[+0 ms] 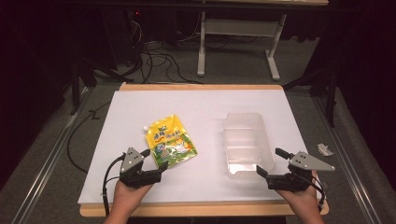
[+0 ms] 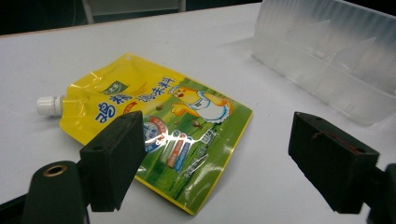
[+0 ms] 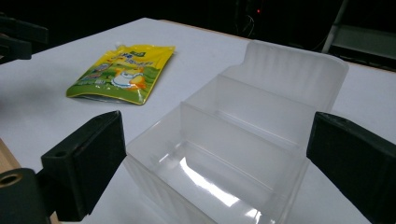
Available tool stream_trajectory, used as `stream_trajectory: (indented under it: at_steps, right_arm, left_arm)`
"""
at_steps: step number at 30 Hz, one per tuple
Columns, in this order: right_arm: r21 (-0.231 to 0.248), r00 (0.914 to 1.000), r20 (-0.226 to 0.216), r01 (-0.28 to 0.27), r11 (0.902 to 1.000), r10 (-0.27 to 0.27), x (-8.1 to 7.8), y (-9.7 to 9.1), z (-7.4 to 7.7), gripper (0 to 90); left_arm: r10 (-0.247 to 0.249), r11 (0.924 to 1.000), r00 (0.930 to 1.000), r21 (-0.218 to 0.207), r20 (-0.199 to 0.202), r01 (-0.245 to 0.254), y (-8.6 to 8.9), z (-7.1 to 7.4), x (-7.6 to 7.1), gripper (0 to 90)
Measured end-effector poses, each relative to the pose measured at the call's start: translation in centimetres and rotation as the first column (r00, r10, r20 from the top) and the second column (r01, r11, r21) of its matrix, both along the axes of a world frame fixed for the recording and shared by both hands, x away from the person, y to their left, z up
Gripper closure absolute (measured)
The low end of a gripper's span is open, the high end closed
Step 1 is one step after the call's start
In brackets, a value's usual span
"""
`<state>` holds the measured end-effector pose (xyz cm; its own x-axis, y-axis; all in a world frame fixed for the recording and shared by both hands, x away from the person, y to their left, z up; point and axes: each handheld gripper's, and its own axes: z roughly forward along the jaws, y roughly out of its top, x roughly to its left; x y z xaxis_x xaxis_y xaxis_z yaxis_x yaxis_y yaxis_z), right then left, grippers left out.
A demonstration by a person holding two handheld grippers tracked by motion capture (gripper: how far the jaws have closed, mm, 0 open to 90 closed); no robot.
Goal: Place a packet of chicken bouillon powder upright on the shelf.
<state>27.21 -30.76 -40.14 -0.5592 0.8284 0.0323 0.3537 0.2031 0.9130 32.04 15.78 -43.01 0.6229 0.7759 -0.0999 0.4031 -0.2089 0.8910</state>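
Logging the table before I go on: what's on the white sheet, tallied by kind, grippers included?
Yellow spouted pouch: 1
Clear divided plastic tray: 1
Handheld grippers: 2, left gripper and right gripper, both open
Total: 4

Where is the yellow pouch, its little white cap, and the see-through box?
yellow pouch (image 1: 171, 141): high view, middle of its printed front.
white cap (image 2: 47, 105): left gripper view, side of the cap.
see-through box (image 3: 299, 70): right gripper view, its tall far wall.

You have a white counter (image 1: 205, 186) with a wooden edge, black cables (image 1: 154, 58) on the grey floor (image 1: 233, 70) beyond, and a white frame (image 1: 238, 28) there.
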Motion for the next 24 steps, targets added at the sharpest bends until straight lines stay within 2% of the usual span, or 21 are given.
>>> stream_trajectory:
  at_steps: [2,8,12,15,18,21,22,24]
  right_arm:
    - [-0.014,1.0000,0.003,0.000,0.9999,0.000,0.0,-0.1,-0.1,5.1]
    - [-0.002,0.9999,0.002,0.013,0.9999,-0.013,-0.1,0.0,0.0,4.8]
    - [-0.008,0.9999,-0.004,0.011,0.9999,-0.011,0.1,0.0,-0.1,4.7]
    - [0.013,0.9996,-0.025,0.012,0.9998,-0.012,0.3,-0.1,-0.3,4.1]
    - [0.013,0.9996,-0.025,0.011,0.9999,-0.010,0.2,-0.2,-0.5,4.0]
    - [0.009,0.9997,-0.023,0.008,0.9999,-0.008,0.2,-0.2,-0.5,3.4]
    - [0.001,0.9998,-0.021,0.006,1.0000,-0.006,0.3,-0.1,-0.6,3.3]
    - [-0.003,0.9998,-0.018,0.004,1.0000,-0.004,0.4,-0.1,-0.6,3.3]
  left_arm:
    - [0.004,1.0000,0.9999,-0.003,-0.010,-0.004,0.2,-0.2,0.1,19.2]
    - [0.000,0.9999,1.0000,0.017,-0.006,0.000,0.4,-0.3,0.1,18.8]
    - [0.009,0.9999,0.9998,0.009,-0.020,-0.009,0.6,-0.5,0.2,18.3]
    - [0.018,0.9998,0.9989,-0.011,-0.043,-0.019,0.7,-0.6,0.6,15.7]
    - [0.025,0.9996,0.9987,-0.009,-0.043,-0.026,0.8,-0.7,0.8,13.3]
    - [0.024,0.9997,0.9983,0.006,-0.053,-0.023,0.8,-0.9,1.2,5.2]
    - [0.033,0.9989,0.9977,0.035,-0.059,-0.031,0.7,-1.1,1.3,2.2]
    - [0.037,0.9984,0.9974,0.045,-0.062,-0.035,0.8,-1.2,1.4,0.5]
